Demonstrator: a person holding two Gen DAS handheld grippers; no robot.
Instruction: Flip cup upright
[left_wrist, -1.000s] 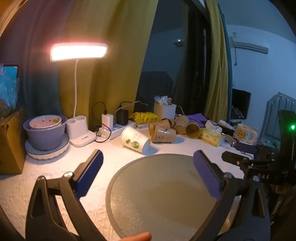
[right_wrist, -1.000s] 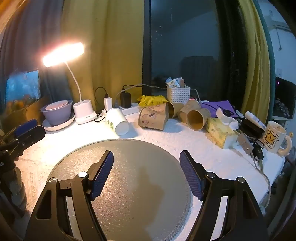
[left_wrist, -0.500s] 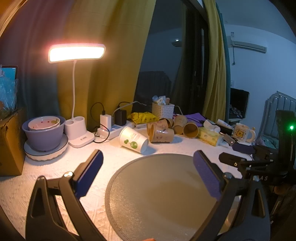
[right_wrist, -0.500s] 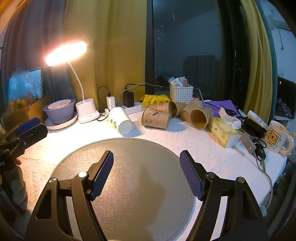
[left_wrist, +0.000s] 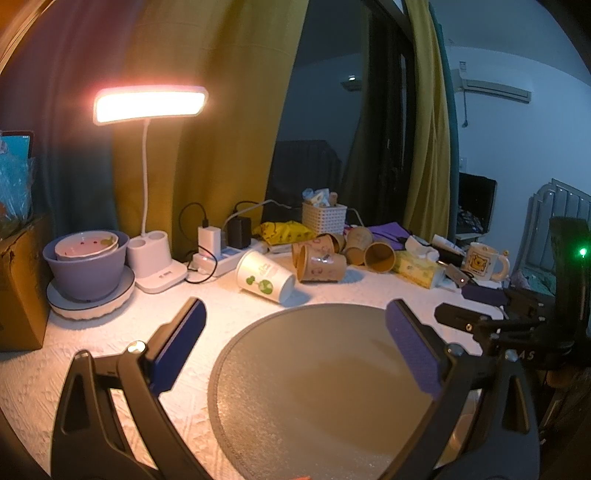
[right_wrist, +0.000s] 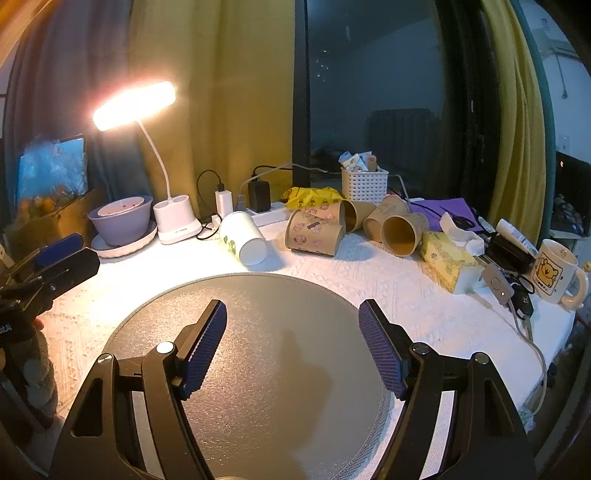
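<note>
A white paper cup with green prints lies on its side just beyond the round grey mat; it also shows in the right wrist view. Several brown paper cups lie tipped over behind it, also in the right wrist view. My left gripper is open and empty over the mat's near left. My right gripper is open and empty over the mat. Each gripper shows at the edge of the other's view.
A lit desk lamp, stacked bowls on a plate, a power strip with chargers, a white basket, a tissue pack, keys and a bear mug line the table's back and right.
Both grippers have drawn back slightly from the cups and stayed open. The cups have not moved.
</note>
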